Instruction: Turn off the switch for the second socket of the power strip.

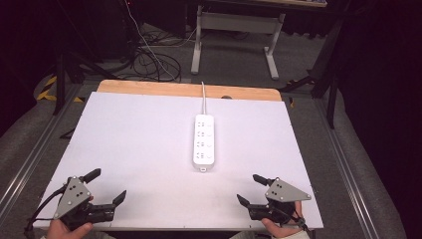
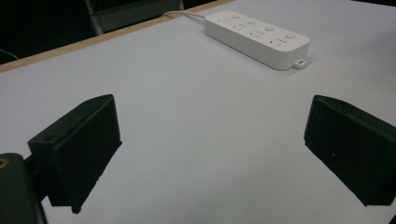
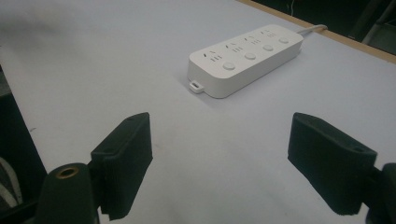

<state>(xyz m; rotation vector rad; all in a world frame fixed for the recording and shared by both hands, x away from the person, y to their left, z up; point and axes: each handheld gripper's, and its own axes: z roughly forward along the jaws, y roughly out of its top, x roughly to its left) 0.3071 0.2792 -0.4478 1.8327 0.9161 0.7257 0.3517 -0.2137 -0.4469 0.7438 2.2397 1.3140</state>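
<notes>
A white power strip (image 1: 204, 142) lies flat in the middle of the white table top (image 1: 139, 149), its cord (image 1: 203, 98) running off the far edge. It has several sockets, each with a round button. My left gripper (image 1: 106, 185) rests near the front left corner, open, with nothing between its jaws. My right gripper (image 1: 251, 189) rests near the front right corner, also open and empty. From the left gripper view the power strip (image 2: 258, 38) lies ahead to the right. From the right gripper view the power strip (image 3: 245, 58) lies ahead, its small tab end nearest.
A bare wooden strip (image 1: 189, 90) runs along the table's far edge. Beyond it stand a white desk frame (image 1: 234, 30) and loose cables (image 1: 149, 59) on the grey floor. Metal rails (image 1: 30, 159) flank the table on both sides.
</notes>
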